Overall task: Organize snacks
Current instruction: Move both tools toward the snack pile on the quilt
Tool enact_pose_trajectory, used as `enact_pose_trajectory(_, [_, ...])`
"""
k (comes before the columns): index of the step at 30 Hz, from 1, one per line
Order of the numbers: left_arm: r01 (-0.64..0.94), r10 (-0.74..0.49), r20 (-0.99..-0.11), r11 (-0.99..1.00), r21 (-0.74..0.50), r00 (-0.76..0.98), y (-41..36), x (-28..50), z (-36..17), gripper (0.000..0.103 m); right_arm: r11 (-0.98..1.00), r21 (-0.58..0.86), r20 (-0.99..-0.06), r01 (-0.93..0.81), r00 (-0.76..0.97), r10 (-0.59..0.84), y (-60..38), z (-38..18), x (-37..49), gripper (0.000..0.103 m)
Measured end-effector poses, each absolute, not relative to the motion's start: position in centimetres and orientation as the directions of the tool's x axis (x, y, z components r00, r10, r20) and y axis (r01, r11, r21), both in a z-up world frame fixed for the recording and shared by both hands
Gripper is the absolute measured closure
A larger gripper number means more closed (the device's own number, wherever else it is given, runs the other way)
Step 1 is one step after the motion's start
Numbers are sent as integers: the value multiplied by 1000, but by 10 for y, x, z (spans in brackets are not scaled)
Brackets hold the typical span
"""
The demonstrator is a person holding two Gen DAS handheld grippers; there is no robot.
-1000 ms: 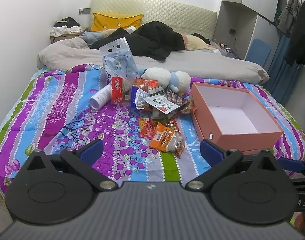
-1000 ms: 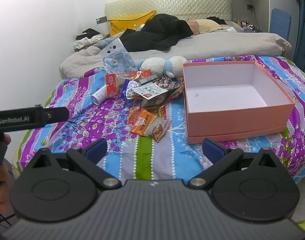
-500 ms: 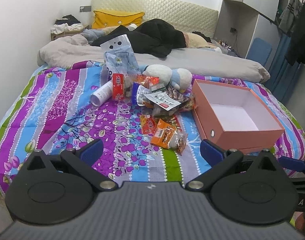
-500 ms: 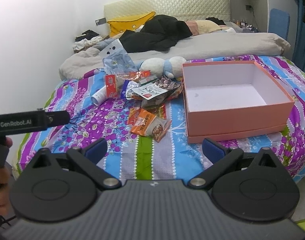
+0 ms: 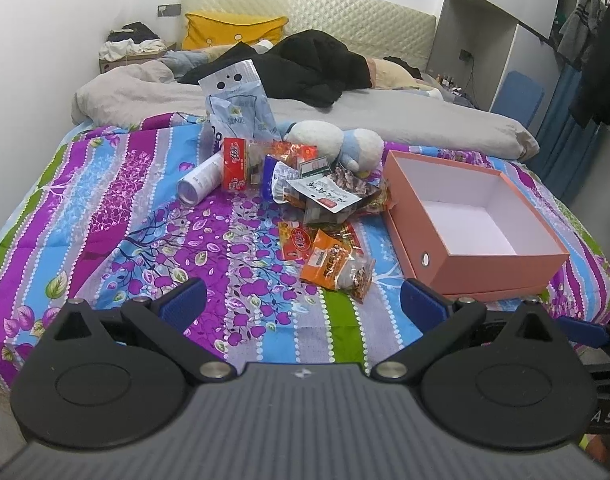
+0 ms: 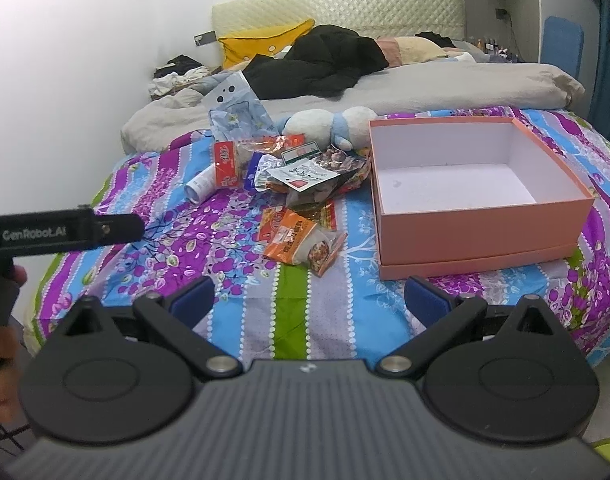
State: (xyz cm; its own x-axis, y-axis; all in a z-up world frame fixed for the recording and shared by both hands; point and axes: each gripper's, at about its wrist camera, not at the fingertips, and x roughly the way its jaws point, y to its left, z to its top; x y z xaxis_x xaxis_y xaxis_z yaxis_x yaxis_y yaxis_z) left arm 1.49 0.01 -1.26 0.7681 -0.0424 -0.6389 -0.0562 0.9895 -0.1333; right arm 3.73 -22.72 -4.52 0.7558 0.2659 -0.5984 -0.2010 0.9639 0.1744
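As both open grippers advance, snacks [image 5: 325, 208] (unmoved) loom nearer.

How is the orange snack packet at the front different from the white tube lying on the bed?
The orange snack packet is flat and crinkly; the white tube is round and smooth. The packet lies nearest the grippers, close to the pink box; the tube lies farther back on the left, beside a red packet. The packet is bright orange with a picture; the tube is mostly plain white. Both rest on the striped bedspread, outside the box.
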Motion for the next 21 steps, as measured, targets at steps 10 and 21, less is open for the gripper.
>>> enact_pose_trajectory(10, [-54,-43,-643,990,-130,765,-2,16,-15,0,965,187,-597,-186,758,262,-230,-47,37,0])
enact_pose_trajectory(21, [-61,-50,-648,987,-147,760,1,21,-26,0,962,206,-590,-178,762,267,-231,-52,40,0])
